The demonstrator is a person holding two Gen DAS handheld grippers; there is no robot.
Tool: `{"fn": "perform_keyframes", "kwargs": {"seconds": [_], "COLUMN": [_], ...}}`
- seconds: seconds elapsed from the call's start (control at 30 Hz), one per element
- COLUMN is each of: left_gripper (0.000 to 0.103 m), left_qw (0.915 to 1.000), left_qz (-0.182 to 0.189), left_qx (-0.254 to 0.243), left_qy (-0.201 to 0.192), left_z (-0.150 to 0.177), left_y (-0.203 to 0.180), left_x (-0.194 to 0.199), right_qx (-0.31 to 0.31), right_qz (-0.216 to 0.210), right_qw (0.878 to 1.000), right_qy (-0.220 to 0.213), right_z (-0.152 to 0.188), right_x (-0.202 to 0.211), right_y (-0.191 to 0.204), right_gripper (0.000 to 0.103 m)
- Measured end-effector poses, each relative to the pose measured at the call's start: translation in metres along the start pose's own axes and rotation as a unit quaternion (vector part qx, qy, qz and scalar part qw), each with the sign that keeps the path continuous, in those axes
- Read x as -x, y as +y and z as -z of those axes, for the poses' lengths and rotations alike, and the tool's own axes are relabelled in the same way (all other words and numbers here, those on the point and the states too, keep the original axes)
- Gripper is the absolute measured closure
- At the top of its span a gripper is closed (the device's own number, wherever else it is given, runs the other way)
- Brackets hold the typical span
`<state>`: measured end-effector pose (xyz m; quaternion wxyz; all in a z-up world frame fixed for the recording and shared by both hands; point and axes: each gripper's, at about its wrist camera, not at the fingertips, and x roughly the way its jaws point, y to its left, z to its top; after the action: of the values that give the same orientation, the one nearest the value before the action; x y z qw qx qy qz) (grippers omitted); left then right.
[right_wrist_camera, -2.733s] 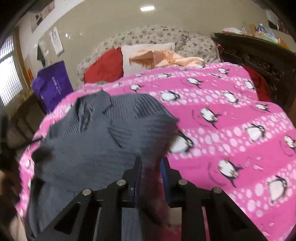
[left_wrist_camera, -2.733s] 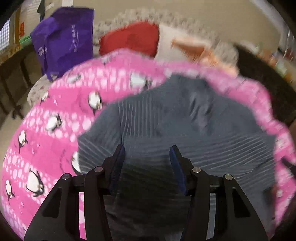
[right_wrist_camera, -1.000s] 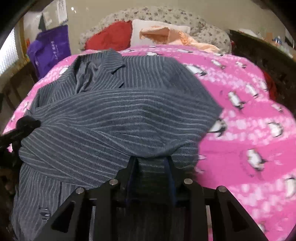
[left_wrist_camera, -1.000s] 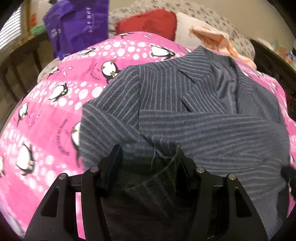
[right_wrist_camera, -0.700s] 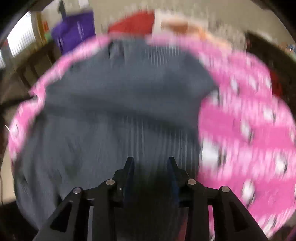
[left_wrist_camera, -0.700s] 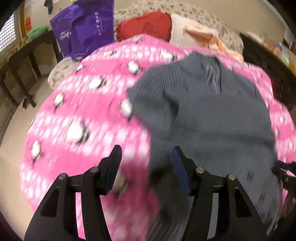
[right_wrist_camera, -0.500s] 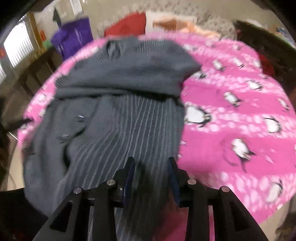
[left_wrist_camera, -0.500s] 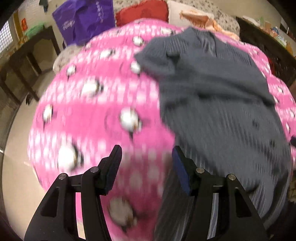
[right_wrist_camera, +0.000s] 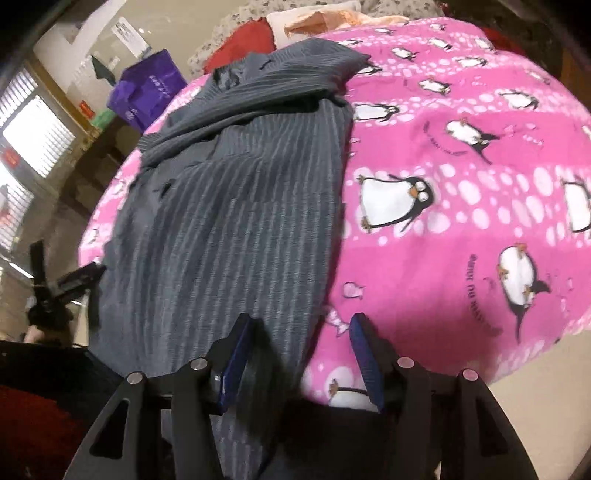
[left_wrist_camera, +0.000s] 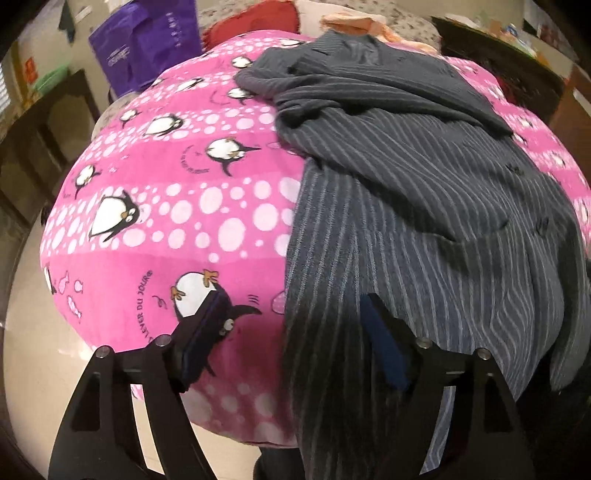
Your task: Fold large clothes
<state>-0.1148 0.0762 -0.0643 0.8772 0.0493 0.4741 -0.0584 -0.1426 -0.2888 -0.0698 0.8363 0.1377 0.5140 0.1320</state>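
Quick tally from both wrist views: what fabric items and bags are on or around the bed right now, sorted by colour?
Grey striped jacket: 1
Pink penguin blanket: 1
Red cushion: 1
Peach cloth: 1
Purple bag: 1
Total: 5
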Motion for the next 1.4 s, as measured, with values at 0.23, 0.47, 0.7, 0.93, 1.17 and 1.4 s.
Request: {"fn": "perform_keyframes", "kwargs": {"seconds": [0.23, 0.47, 0.7, 0.93, 1.17, 1.4], "left_gripper": [0.026, 0.026, 0.026, 0.028, 0.022, 0.022], "left_qw": [0.9908, 0.9964, 0.9918, 0.9965, 0.9729, 0.9155], "left_qz": [0.132, 0.084, 0.124, 0.078, 0.227, 0.385], "left_qx": [0.011, 0.014, -0.024, 0.027, -0.003, 0.068], "left_qy": [0.030, 0.006, 0.021, 0.017, 0.045, 0.096], "left_z": [-0.001, -0.003, 0.001, -0.011, -0.015, -0.014], "left_y": [0.004, 0.005, 0.002, 0.030, 0.013, 0.035], "left_x": [0.007, 0.008, 0.000, -0.008, -0.017, -0.013], "right_qx": [0.034, 0.056, 0.072, 0.050, 0.043, 0.041], "right_qz": [-0.086, -0.065, -0.141, -0.144, -0.145, -0.152], "right_qw": [0.995, 0.996, 0.986, 0.988, 0.988, 0.987], "right_qy": [0.042, 0.026, 0.043, 0.025, 0.020, 0.019], "right_z": [0.003, 0.003, 0.009, 0.013, 0.012, 0.011], "right_x": [-0.015, -0.009, -0.011, -0.007, -0.005, -0.003], "right_y": [0.006, 0.009, 0.017, 0.011, 0.011, 0.004], "right_gripper": [0.051, 0.061, 0.061, 0.061, 0.061, 0.061]}}
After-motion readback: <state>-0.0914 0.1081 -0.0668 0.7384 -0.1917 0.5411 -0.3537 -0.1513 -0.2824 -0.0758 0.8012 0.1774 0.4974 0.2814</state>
